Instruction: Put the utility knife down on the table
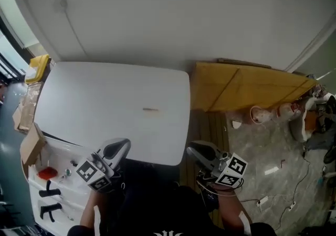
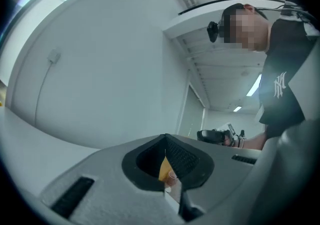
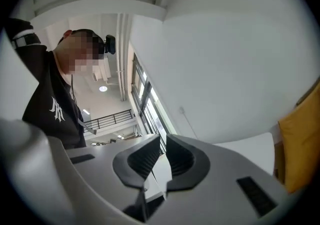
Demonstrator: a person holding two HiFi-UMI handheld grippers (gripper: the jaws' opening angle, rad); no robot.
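The utility knife (image 1: 150, 109) apparently lay set down on the surface (image 1: 100, 93), well apart from the left hand-held gripper (image 1: 122, 145), empty with tips touching, and the right hand-held gripper (image 1: 193, 150), empty and barely ajar, so no further move seemed needed

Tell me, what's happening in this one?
A person holds both grippers low near the body, by the near edge of the white table. Neither grips anything: the left gripper has its jaws meeting at the tips, the right gripper has them slightly apart. A small slim object, probably the utility knife, lies on the tabletop, apart from both.
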